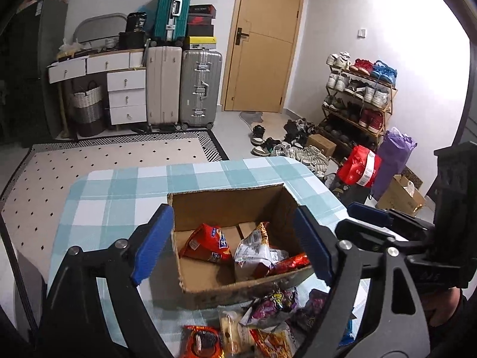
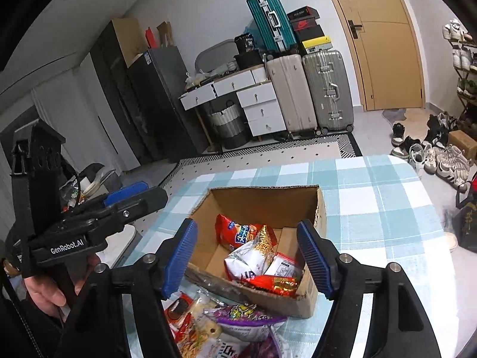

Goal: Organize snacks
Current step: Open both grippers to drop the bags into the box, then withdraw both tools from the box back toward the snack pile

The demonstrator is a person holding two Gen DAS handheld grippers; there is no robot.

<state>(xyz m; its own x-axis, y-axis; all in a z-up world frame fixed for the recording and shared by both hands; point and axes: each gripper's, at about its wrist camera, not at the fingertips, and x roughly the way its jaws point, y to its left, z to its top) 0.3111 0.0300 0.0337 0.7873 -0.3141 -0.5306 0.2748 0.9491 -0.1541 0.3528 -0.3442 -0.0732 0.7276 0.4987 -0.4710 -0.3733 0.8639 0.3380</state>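
An open cardboard box point(image 1: 190, 208) point(image 2: 320, 208) stands on the checked table. Inside lie a red snack bag point(image 1: 205, 243) point(image 2: 235, 231), a white and orange noodle bag point(image 1: 253, 250) point(image 2: 253, 256) and a red shiny packet point(image 1: 293, 262) point(image 2: 274, 283). A pile of snack packets point(image 1: 268, 322) point(image 2: 232, 322) lies in front of the box. My left gripper point(image 1: 232, 250) point(image 2: 128, 194) is open and empty, held above the box's near side. My right gripper point(image 2: 247, 259) point(image 1: 369, 211) is open and empty, above the box's near edge.
The table has a teal and white checked cloth point(image 1: 119, 185) point(image 2: 372, 197). Beyond it are a patterned rug point(image 1: 89, 161), suitcases point(image 1: 184, 86), white drawers point(image 1: 126, 95), a door point(image 1: 265, 41), a shoe rack point(image 1: 357, 98) and bags on the floor point(image 1: 360, 164).
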